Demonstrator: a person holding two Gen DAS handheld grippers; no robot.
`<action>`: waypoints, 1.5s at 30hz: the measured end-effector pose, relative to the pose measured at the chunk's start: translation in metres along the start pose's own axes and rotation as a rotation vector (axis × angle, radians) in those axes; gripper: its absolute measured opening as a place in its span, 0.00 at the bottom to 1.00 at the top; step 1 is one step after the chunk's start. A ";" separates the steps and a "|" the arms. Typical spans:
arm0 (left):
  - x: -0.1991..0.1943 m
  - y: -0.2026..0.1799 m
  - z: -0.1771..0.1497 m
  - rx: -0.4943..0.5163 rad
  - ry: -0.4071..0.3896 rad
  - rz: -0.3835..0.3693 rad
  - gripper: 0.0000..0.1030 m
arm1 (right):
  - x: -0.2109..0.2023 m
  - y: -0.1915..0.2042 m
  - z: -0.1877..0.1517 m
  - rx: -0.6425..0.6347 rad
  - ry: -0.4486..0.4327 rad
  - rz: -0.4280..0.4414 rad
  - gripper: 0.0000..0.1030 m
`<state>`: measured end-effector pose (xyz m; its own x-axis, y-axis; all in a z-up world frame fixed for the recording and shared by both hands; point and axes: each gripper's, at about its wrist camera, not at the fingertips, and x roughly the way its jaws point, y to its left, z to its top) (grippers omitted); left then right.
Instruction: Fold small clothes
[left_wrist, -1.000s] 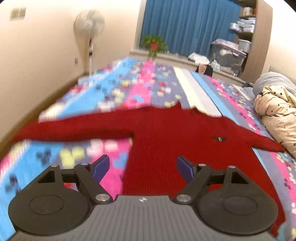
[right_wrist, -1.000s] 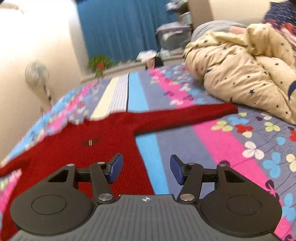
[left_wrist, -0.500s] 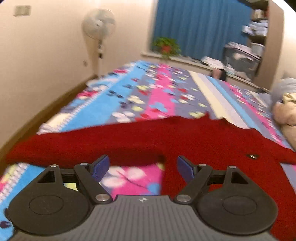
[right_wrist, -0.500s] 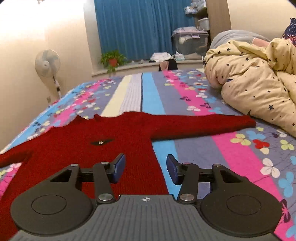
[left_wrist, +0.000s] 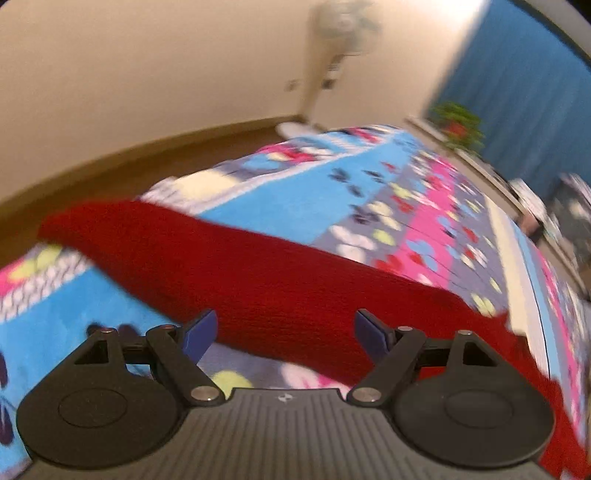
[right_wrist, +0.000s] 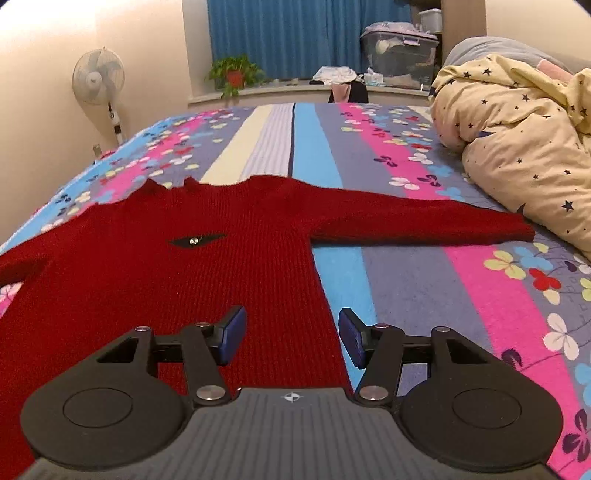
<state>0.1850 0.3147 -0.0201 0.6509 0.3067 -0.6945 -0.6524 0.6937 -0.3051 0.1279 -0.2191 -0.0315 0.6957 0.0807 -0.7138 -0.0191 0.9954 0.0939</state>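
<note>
A small red knitted sweater (right_wrist: 192, 258) lies flat on the bed with both sleeves spread out. In the right wrist view its right sleeve (right_wrist: 424, 221) reaches toward the duvet. My right gripper (right_wrist: 291, 332) is open and empty, over the sweater's lower right side edge. In the left wrist view, which is blurred, the left sleeve (left_wrist: 229, 269) runs across the frame, its cuff (left_wrist: 74, 225) near the bed edge. My left gripper (left_wrist: 284, 332) is open and empty, just above the sleeve.
The bed has a striped flowered sheet (right_wrist: 461, 295). A cream star-print duvet (right_wrist: 517, 147) is heaped at the right. The bed's left edge drops to a wooden floor (left_wrist: 110, 166). A standing fan (right_wrist: 99, 81), a potted plant (right_wrist: 232, 74) and storage boxes (right_wrist: 399, 55) stand beyond the bed.
My left gripper has swung left from the sweater's body to the left sleeve and tilted. My right gripper has shifted slightly left toward the body's edge. Both stay open.
</note>
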 end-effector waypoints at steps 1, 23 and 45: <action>0.004 0.008 0.002 -0.032 0.005 0.020 0.81 | 0.001 0.000 0.000 -0.010 0.006 -0.018 0.55; 0.054 0.040 0.008 -0.163 0.055 0.211 0.71 | 0.014 0.001 -0.004 -0.044 0.059 -0.060 0.54; 0.024 -0.003 0.022 -0.070 -0.088 0.110 0.16 | 0.037 0.019 -0.017 -0.168 0.230 -0.020 0.15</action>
<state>0.2113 0.3346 -0.0216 0.6035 0.4367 -0.6671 -0.7453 0.6064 -0.2773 0.1410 -0.1965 -0.0678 0.5160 0.0511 -0.8551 -0.1385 0.9901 -0.0245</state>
